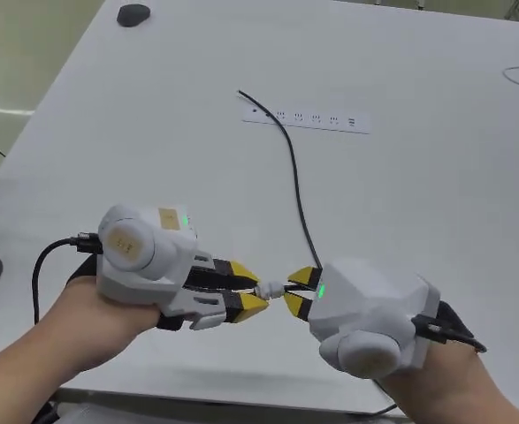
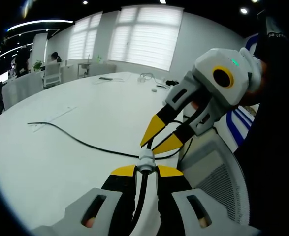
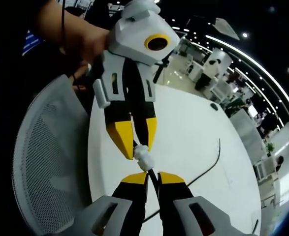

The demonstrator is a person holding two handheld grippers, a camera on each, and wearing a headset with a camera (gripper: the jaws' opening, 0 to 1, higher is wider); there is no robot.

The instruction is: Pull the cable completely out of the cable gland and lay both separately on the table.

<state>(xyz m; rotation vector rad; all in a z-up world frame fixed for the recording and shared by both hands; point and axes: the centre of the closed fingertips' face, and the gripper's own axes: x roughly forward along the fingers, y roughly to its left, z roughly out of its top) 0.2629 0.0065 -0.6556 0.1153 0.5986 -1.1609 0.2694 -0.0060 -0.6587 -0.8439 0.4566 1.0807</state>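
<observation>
My left fingers (image 1: 244,305) pinch the light, rigid-looking cable gland (image 1: 270,289); right fingers (image 1: 301,279) clamp the limp cable (image 1: 294,177) just beside.

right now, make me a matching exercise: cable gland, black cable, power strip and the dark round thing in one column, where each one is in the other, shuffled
1 cable gland
2 black cable
3 power strip
4 dark round object

a far left corner of the table
b between the left gripper's yellow tips
c flat, mid-table, by the cable's far end
d runs from the right gripper across the table

Pairs: 1-b, 2-d, 3-c, 4-a
</observation>
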